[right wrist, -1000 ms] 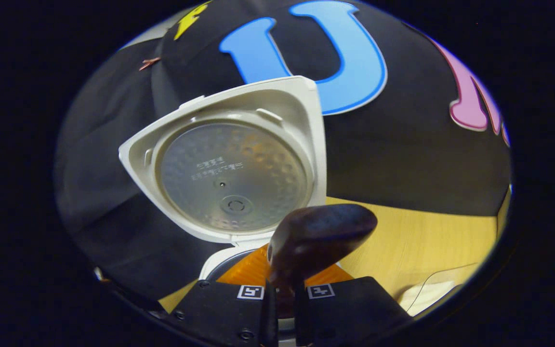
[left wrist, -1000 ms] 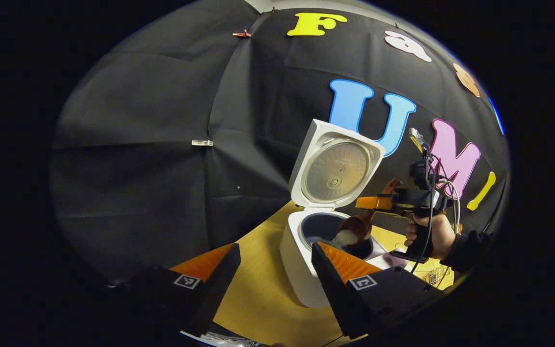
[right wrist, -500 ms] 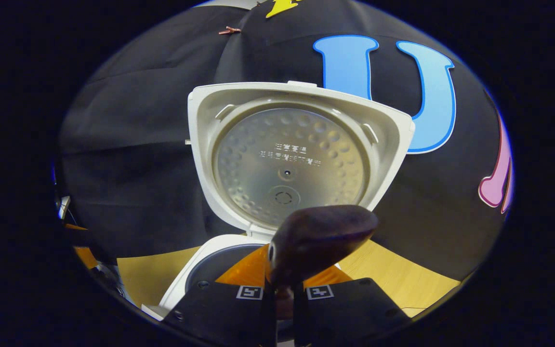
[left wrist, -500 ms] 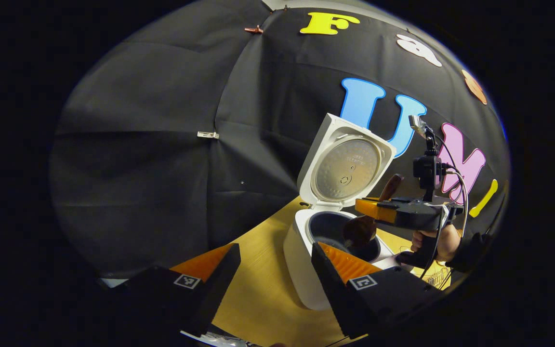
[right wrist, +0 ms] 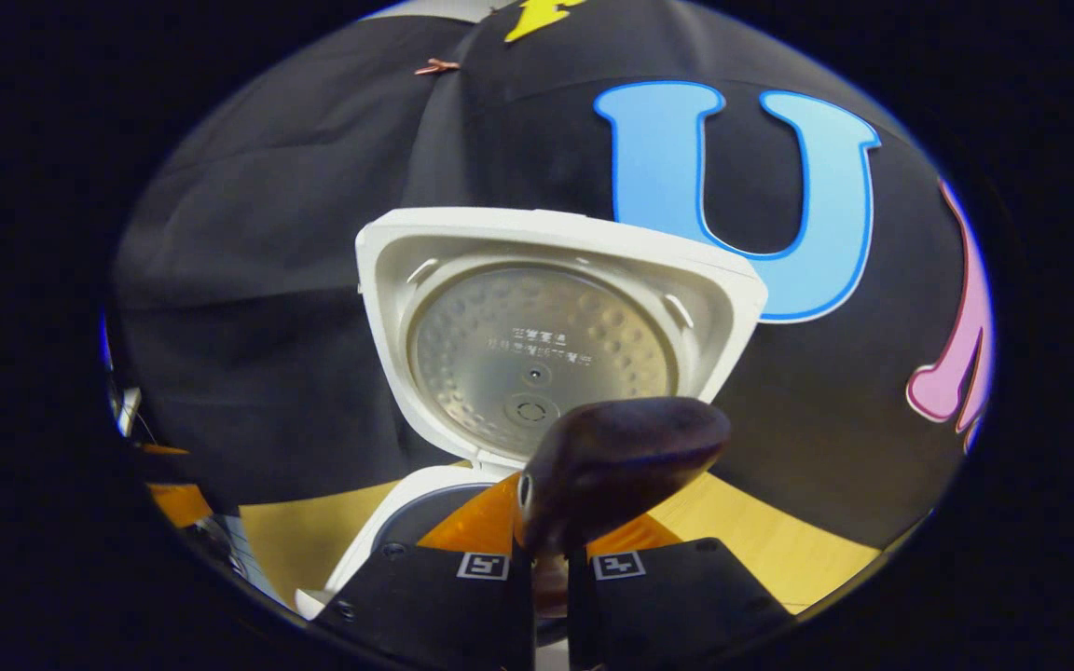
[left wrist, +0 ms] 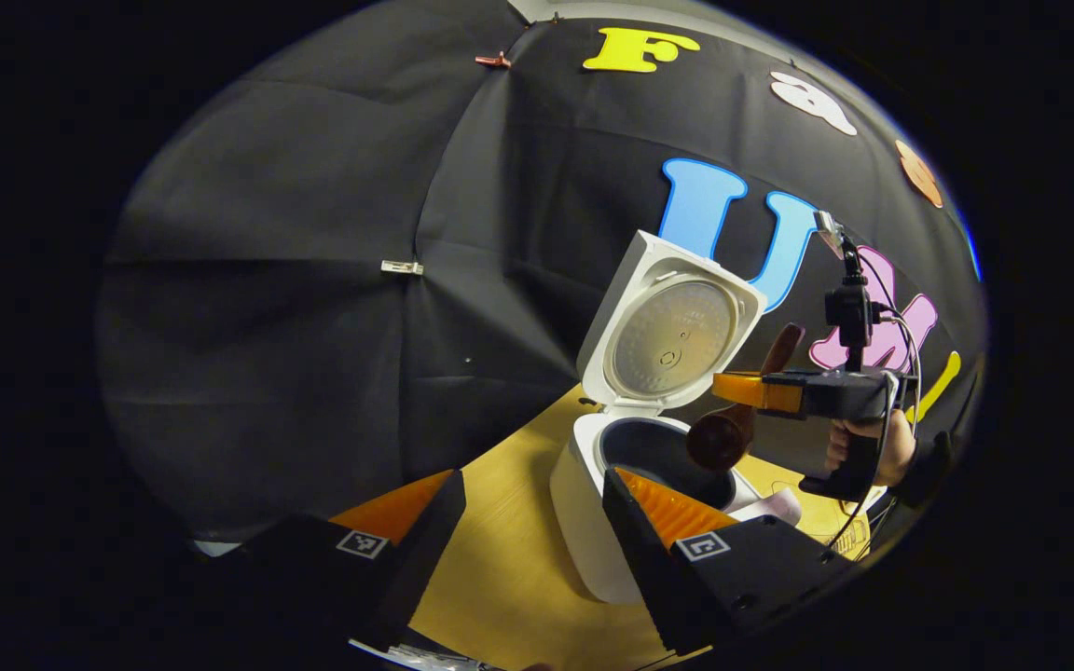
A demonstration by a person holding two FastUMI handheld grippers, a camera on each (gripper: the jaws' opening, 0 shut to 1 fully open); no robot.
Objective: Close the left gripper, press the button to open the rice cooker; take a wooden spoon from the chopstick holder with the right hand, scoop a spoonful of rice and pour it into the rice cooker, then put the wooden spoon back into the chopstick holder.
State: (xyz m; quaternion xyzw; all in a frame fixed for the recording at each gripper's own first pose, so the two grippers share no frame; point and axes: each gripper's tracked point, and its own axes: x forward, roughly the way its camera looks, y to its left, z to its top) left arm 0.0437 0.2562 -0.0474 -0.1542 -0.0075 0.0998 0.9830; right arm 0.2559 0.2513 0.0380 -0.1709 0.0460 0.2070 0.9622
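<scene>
Rice is out of the wooden spoon (left wrist: 728,431) now and the right gripper (left wrist: 733,390), clamped tight on its handle, has lifted it clear above the open rice cooker (left wrist: 613,485) on the bench (left wrist: 500,578). So pouring looks done, and it just needs to go back in the chopstick holder. Left gripper (left wrist: 534,511) hangs back with its fingers spread, holding nothing.

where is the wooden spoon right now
In the left gripper view the wooden spoon is clamped in the right gripper, its bowl hanging above the open rice cooker, right of the raised lid.
</scene>
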